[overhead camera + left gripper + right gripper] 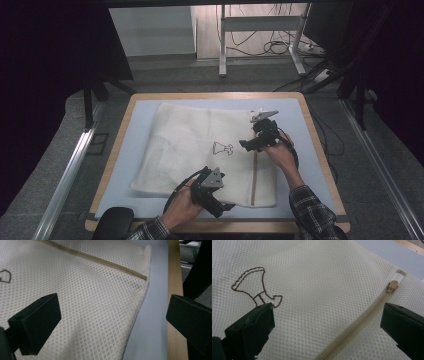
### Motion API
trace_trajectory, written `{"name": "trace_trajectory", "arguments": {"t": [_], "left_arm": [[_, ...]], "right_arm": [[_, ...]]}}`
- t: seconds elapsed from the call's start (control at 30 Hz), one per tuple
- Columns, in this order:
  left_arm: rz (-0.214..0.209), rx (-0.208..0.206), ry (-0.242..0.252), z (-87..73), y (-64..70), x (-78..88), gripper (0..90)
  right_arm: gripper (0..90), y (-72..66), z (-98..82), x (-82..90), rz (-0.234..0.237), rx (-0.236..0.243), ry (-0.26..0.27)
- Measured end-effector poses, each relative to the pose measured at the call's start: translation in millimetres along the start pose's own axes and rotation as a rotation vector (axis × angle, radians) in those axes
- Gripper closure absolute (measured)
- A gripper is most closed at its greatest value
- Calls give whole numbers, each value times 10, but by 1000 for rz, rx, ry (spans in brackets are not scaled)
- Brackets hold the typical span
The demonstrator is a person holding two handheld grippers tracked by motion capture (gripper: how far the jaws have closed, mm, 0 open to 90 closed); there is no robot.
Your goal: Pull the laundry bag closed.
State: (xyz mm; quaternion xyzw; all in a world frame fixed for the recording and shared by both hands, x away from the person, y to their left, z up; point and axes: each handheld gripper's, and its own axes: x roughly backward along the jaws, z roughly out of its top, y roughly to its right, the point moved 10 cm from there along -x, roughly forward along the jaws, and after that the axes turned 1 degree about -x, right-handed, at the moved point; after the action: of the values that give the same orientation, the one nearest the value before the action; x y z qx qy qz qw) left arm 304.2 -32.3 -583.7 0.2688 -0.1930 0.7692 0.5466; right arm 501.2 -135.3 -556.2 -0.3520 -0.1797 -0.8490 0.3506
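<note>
The right tool (250, 145), jaws wide apart, hangs over the mesh bag (190, 150) in the middle of the bench (320, 150). The zipper (255, 175) runs from far edge to near edge; its pull (392, 286) lies just ahead. The left tool (220, 205), also open, waits at the bag's near edge.

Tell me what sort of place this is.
Probably a lab or workshop set up for recording, not a home. A small wooden table with a blue mat stands among dark curtains, with loose cables on the floor behind and metal rails alongside.
</note>
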Motion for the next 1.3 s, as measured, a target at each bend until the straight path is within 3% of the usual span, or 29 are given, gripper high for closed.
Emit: {"name": "trace_trajectory", "arguments": {"t": [0.2, 0.6, 0.93, 1.07, 1.3], "left_arm": [[18, 9, 14, -8, -9, 34, 0], [52, 16, 27, 9, -88, 131, 0], [115, 24, -14, -74, -193, 203, 3], [118, 39, -12, -84, -206, 220, 7], [134, 28, -26, -110, -225, 245, 7]], "right_arm": [[0, -49, -35, 75, 3, 5, 4], [0, -179, -13, 290, 29, -9, 84], [0, -358, -25, 408, 54, -10, 135], [0, -414, -63, 444, 56, -6, 143], [0, -515, -126, 495, 59, 16, 149]]}}
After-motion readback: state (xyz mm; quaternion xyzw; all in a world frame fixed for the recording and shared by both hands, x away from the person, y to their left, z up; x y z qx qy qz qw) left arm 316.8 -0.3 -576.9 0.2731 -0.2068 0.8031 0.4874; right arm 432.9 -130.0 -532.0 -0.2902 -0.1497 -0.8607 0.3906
